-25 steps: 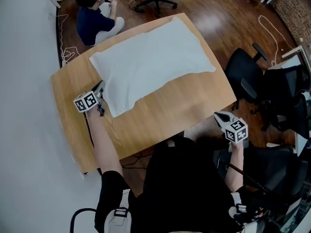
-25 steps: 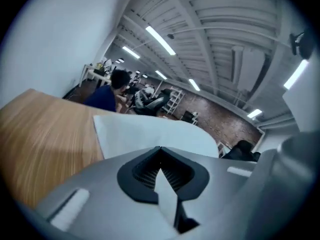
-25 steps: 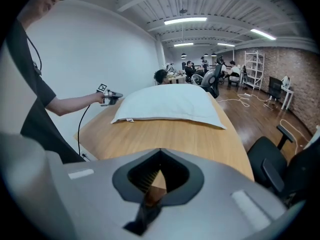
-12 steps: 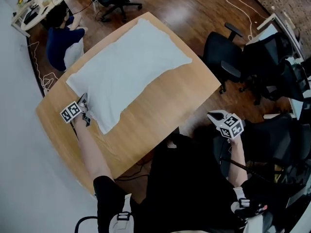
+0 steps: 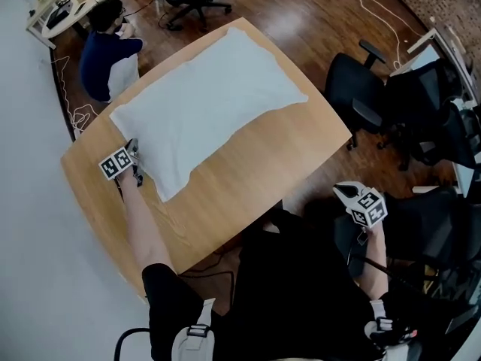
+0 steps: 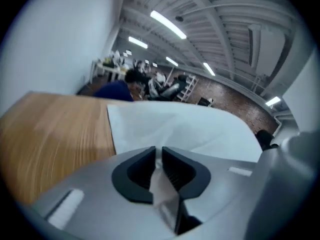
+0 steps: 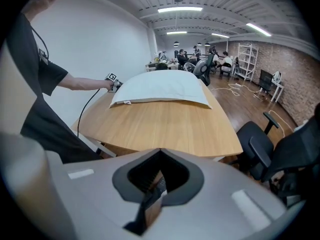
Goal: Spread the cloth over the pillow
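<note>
This cloth (image 5: 210, 104) looks light and floppy, so my left hand-held gripper (image 6: 157, 151) is pinched on its corner; right hand-held gripper (image 7: 159, 153) closed, empty.

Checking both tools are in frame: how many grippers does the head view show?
2. The left gripper pinches a corner of the cloth on the table; the right gripper, shut and empty, is off its near edge.

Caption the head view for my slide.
Left tongs grip the white cloth on the wooden table; right tongs shut beside it.
</note>
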A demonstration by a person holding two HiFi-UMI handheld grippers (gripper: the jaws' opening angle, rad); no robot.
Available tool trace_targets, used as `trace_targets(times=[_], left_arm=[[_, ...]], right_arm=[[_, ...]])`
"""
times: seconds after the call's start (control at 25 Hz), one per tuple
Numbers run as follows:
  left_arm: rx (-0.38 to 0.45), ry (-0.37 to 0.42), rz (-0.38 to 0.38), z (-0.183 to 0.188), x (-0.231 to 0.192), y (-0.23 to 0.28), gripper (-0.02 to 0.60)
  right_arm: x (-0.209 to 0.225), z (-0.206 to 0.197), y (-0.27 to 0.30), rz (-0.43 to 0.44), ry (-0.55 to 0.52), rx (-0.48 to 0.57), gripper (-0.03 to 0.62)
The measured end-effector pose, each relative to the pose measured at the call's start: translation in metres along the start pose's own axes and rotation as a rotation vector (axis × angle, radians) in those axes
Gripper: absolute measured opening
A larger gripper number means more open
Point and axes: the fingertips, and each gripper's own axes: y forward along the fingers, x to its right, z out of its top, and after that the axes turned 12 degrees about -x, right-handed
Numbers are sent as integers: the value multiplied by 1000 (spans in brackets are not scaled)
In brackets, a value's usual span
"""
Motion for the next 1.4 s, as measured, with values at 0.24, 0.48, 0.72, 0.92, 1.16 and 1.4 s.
trace_targets(times=[0.24, 0.48, 0.72, 0.92, 1.16, 1.4], left_arm=[[58, 8, 301, 4, -46, -29, 3], [232, 144, -233, 22, 70, -63, 3], [168, 4, -117, -132, 82, -61, 3], [370, -103, 4, -160, 69, -111, 3], [889, -162, -524, -119, 188, -251, 3], [1093, 130, -893, -99, 371, -352, 140]], right_arm=[[-14, 9, 8, 24, -41, -18, 3], [-20, 25, 18, 23, -67, -25, 3], [-24, 34, 24, 43, -54, 15, 3], [-15, 74, 21, 98, 42, 222, 3], [-46, 175, -33, 399, 121, 660, 3], [-87, 199, -113, 585, -100, 912, 3]])
